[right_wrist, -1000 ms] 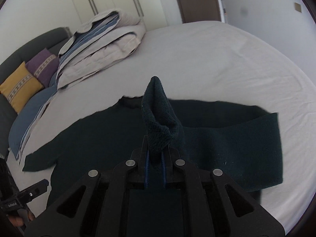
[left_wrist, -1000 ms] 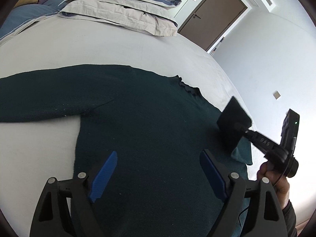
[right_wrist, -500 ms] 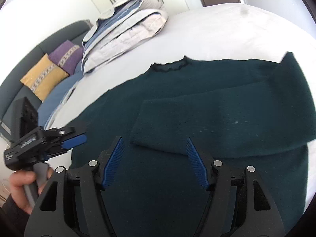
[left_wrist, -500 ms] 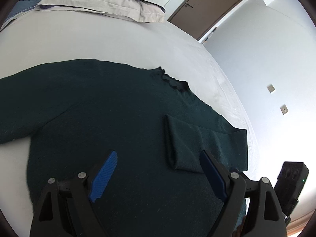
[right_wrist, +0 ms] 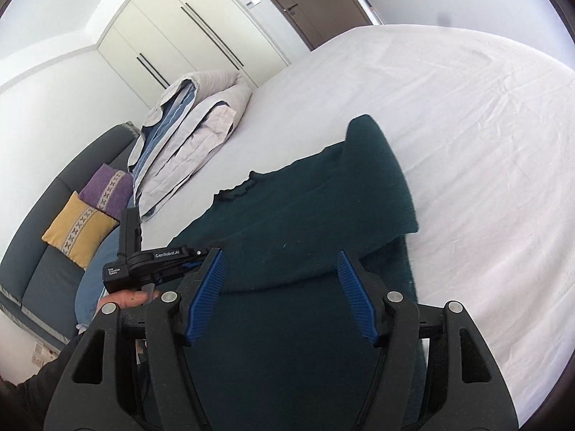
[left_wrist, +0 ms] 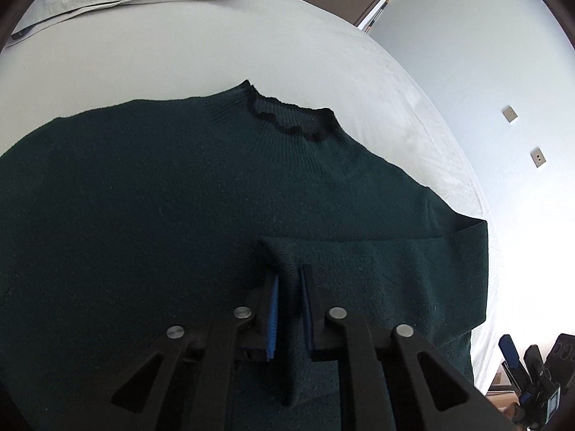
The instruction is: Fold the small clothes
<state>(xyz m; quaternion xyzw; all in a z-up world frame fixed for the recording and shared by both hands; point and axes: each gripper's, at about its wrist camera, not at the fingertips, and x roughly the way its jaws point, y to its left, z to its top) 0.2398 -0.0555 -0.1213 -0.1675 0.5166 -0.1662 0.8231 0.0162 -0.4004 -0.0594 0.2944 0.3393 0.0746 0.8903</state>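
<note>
step: sleeve fold. dark green sweater (left_wrist: 151, 194) flat on bed (left_wrist: 179, 43). left gripper (left_wrist: 289, 309) just closed, clamped on folded sleeve cuff (left_wrist: 284, 262). right gripper (right_wrist: 280, 298) fingers apart, empty. next, likely: reposition cuff; keep fabric flat.

Sweater (left_wrist: 179, 197) lies on bed (left_wrist: 179, 43), sleeve (left_wrist: 377, 262) folded across its front

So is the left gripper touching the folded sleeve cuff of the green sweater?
Touching. The left wrist view shows the left gripper shut on the sleeve cuff, its blue pads pressing the knit from both sides.
</note>
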